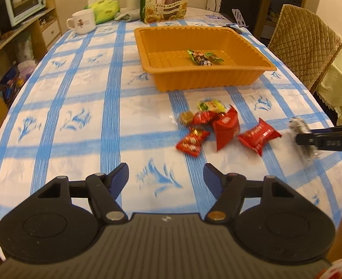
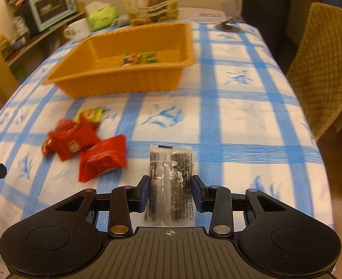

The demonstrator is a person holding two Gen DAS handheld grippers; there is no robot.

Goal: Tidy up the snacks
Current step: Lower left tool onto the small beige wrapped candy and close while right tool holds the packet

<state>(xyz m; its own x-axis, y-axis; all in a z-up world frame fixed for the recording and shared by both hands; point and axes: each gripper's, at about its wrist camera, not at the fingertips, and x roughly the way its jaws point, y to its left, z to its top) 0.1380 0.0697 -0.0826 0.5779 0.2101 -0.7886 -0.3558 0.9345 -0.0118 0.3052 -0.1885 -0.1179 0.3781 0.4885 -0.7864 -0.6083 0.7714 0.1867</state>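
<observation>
The right hand-held gripper [image 2: 170, 194] has its pads closed on a clear packet [image 2: 171, 186] — the left hand-held gripper [image 1: 166, 177] gapes wide, empty. Ahead, the tray [image 1: 217, 80] holds two snacks; red packs [image 1: 225, 129] lie between on the table [image 1: 77, 116] — mostly undone.

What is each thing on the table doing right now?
Left gripper: open, empty, above the tablecloth.
Right gripper: shut on the clear packet.
Orange tray: open-topped, a few wrapped candies inside.
Red snack packets: loose in a pile on the tablecloth, outside the tray.
Yellow-green candy: on the tablecloth by the pile.
White mug: upright.
</observation>
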